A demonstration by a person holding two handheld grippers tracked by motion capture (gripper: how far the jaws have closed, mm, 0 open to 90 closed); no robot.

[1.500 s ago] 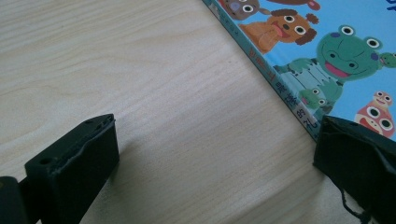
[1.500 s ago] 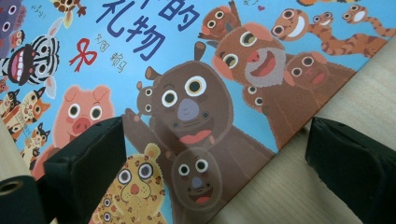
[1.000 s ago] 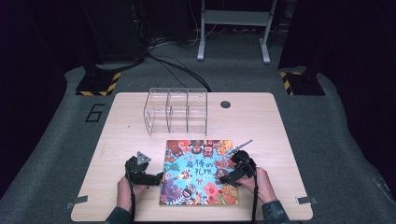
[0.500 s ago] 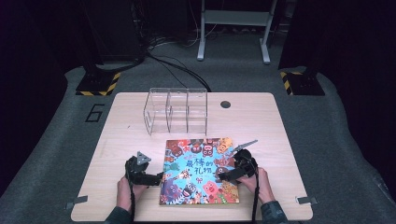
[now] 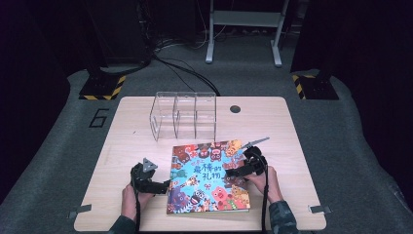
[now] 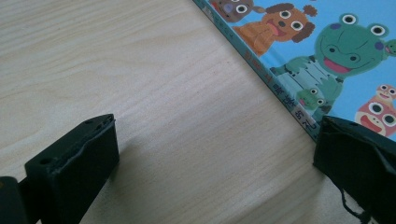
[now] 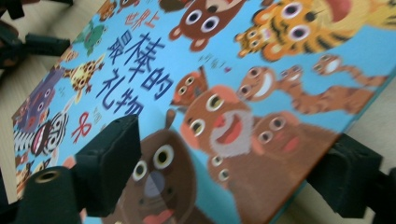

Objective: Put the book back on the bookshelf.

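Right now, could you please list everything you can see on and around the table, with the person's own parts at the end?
Picture book: one, blue cover with cartoon animals, flat on the near middle of the table.
Clear rack: one, transparent, three compartments, upright behind the book.
Table: one, light wood, with a dark round hole near its far edge.
Floor cables: several, black, beyond the table.
Striped bases: two, black and yellow, on the floor at the far left and far right.
Metal stand: one, grey, at the back.
Left gripper: one, black, jaws apart at the book's left edge.
Right gripper: one, black, jaws apart, over the book's right edge.
Hands: two, holding the grippers.
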